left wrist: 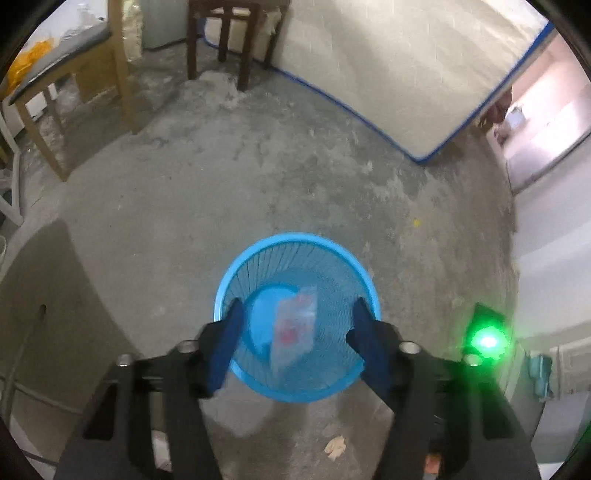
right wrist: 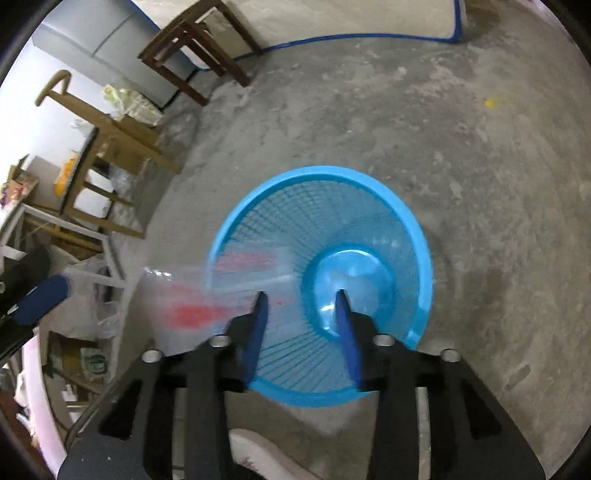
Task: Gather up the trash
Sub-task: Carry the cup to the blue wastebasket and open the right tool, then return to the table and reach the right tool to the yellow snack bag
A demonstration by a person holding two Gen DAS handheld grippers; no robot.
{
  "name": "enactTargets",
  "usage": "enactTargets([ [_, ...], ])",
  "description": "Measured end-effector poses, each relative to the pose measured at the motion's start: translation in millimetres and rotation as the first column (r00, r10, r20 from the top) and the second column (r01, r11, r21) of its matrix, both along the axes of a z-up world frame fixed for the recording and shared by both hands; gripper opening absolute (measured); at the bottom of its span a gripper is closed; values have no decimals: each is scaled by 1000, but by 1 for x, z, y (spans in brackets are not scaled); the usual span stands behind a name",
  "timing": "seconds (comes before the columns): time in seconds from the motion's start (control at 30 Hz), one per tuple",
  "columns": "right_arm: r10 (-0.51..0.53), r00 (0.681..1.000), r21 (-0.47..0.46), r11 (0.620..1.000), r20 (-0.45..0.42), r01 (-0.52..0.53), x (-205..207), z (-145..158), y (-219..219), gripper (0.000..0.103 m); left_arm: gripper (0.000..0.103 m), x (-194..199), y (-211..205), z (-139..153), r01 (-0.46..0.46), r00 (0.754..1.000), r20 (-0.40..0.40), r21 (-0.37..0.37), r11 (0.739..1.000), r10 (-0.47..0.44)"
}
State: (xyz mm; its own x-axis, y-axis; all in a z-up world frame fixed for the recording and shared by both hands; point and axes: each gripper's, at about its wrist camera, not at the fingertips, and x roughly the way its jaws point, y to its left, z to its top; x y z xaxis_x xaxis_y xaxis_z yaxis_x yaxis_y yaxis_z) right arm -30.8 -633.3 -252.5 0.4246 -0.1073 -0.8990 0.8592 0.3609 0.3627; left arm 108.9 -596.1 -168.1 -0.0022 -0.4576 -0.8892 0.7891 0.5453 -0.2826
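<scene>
1. Trash here is a clear plastic wrapper with red print, blurred, seen between the spread fingers of the left gripper with the pads not touching it.
2. It shows against the inside of a round blue plastic mesh wastebasket; whether it has reached the bottom cannot be told.
3. From the right wrist view the same wrapper is a pale red-streaked smear across the basket's left rim.
4. Right gripper has its blue-padded jaws apart, with nothing between them, pointing down into the basket.
5. One blue pad of the left gripper shows at the left edge of the right wrist view.
6. Basket stands on a bare grey concrete floor.
7. A crumpled beige scrap lies on the floor near the basket.
8. A dark wooden stool and a white mattress with blue edging stand well apart from the basket.
</scene>
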Motion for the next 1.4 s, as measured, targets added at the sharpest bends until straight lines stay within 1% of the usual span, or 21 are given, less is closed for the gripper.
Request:
enactTargets([
  [0.03,-1,1000,-8,1000,0,1,-8,2,1,43,64,-1,3,5,5,1000,-7,-10,1000,-5],
  [0.1,-1,1000,-25,1000,14,1,-16,9,5,52,66,-2,10,17,19,1000,-11,-20,1000,-19],
  [0.13,2,1000,-41,999,15,-1,-22,15,10,53,66,-4,14,22,22,1000,-10,-30,999,-22],
  [0.3,49,999,-152,987,8,-48,-42,49,38,69,67,-16,45,71,29,998,62,-106,994,-22],
  [0.4,71,997,-229,971,0,-69,-49,72,54,84,67,-31,75,103,63,991,126,-139,988,-46],
  [0.5,106,994,-359,927,-17,-105,-52,111,80,95,67,-41,113,131,83,989,137,-155,984,-62],
  [0.57,138,990,-428,894,-25,-135,-49,133,95,95,68,-44,146,148,61,990,139,-160,985,-38],
  [0.6,159,986,-471,867,-43,-160,-45,148,107,95,69,-44,161,155,53,990,139,-165,985,-30],
  [0.7,190,977,-556,804,-96,-211,-32,175,134,95,80,-42,217,182,28,983,182,-181,983,6],
  [0.73,228,969,-580,778,-95,-240,-27,187,146,95,84,-41,232,189,23,980,197,-185,982,14],
  [0.83,337,939,-604,736,-65,-306,-14,211,175,95,98,-33,293,212,-12,968,244,-201,979,62],
  [0.9,394,918,-619,711,-43,-334,-5,226,193,95,98,-22,337,222,-71,961,248,-219,973,126],
  [1.0,510,860,-670,637,-5,-381,14,253,230,95,98,-3,400,232,-175,947,226,-230,957,227],
  [1.03,568,823,-685,602,7,-410,23,263,246,95,98,5,421,234,-211,938,224,-234,949,264],
  [1.1,645,764,-701,552,17,-451,37,273,271,95,98,18,455,239,-265,918,233,-246,932,322],
  [1.13,693,721,-701,525,23,-482,48,277,286,95,98,25,473,241,-293,905,236,-254,922,353],
  [1.17,724,689,-696,510,30,-506,56,279,295,95,98,30,485,242,-309,900,232,-262,914,370],
  [1.2,763,645,-683,492,41,-539,68,279,307,95,98,37,499,243,-326,894,222,-275,904,390],
  [1.3,833,550,-645,452,58,-617,101,272,332,94,98,55,538,241,-388,866,199,-311,867,459],
  [1.33,857,513,-629,429,56,-648,117,268,341,91,98,59,548,240,-397,864,183,-327,857,470],
  [1.4,889,456,-610,386,44,-692,138,259,359,81,98,73,567,237,-421,853,159,-355,835,497],
])
